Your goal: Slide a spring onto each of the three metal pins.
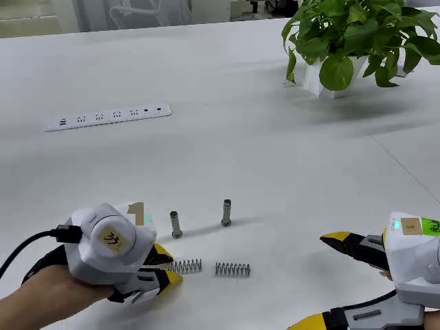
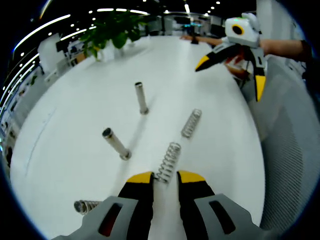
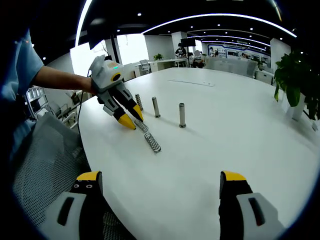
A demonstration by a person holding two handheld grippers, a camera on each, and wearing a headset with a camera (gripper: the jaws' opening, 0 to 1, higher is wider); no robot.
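While your left gripper point(image 1: 170, 267) straddled one end of a spring point(image 1: 185, 265) lying on the surface point(image 1: 227, 137) (pinched or not, couldn't tell) and your right gripper point(image 1: 317, 280) hung spread wide, empty, you were at pickup, and next called for lifting it over the nearest bare pin point(image 1: 175, 225).

white hand-held gripper point(image 1: 171, 267) — yellow-tipped jaws, blue sleeve point(image 3: 22, 65)
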